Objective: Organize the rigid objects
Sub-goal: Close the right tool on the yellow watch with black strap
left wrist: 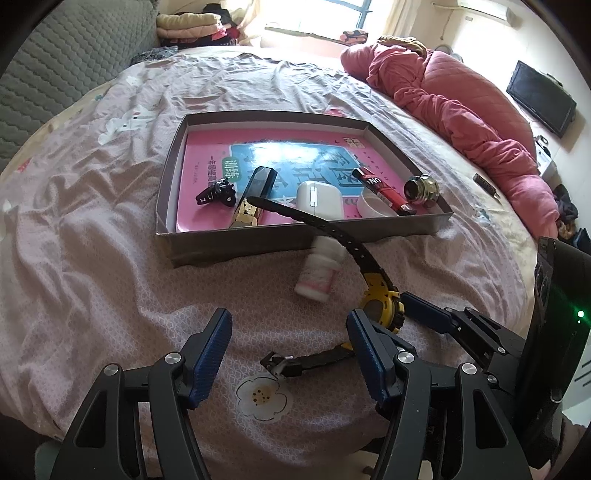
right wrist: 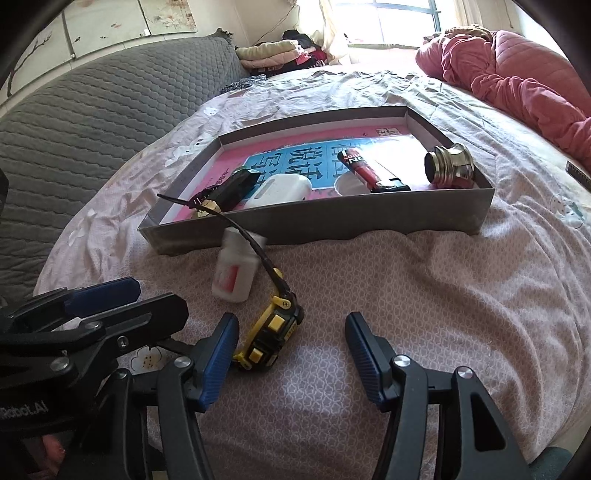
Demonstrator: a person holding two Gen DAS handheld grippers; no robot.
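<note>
Closing right gripper fingers, apart beside watch on bed, risks dragging strap against bottle; left gripper apart.

A home bedroom: a bed under a pink patterned sheet, a rumpled pink quilt at its far side, folded clothes beyond it by the window, a grey quilted headboard alongside.

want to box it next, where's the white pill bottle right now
The white pill bottle lies on the bedsheet just outside the tray's near wall, beside the yellow watch.
</note>
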